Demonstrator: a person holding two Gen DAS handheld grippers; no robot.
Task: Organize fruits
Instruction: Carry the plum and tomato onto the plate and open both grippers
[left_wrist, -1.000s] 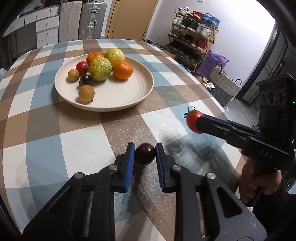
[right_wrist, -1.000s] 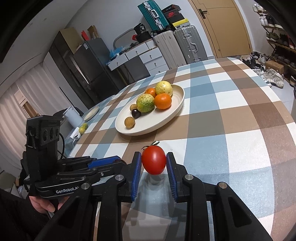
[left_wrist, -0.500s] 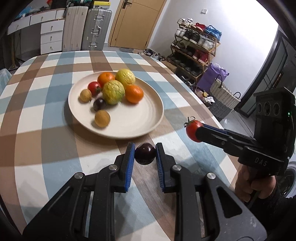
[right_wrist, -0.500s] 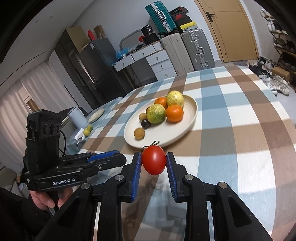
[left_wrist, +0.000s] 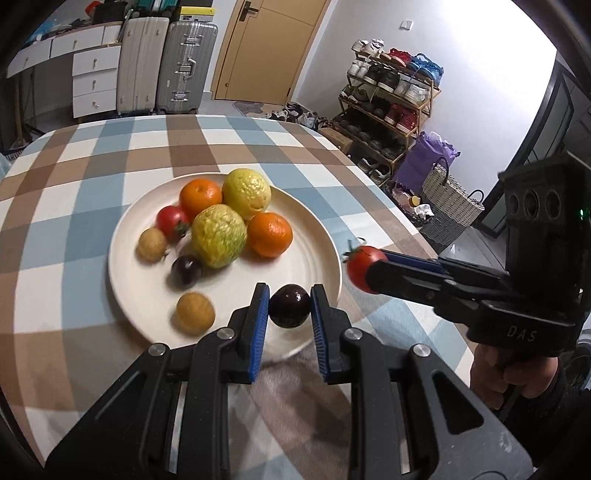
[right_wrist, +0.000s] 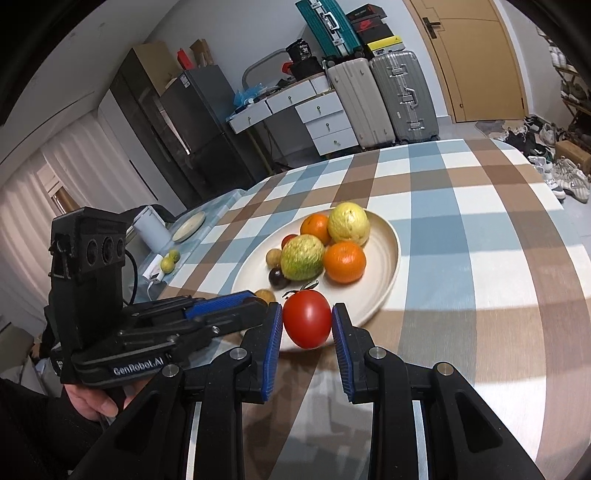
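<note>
Both of my grippers are moving closer to the plate (left_wrist: 317, 243) than a second ago. My left gripper (left_wrist: 290, 306) is holding its fingers clamped on the dark plum (left_wrist: 289, 305), now hanging over the plate's near rim. My right gripper (right_wrist: 307, 323) is squeezing its fingers on the red tomato (right_wrist: 307, 318), just by the plate's edge, above the checked bench (right_wrist: 480, 258).
</note>
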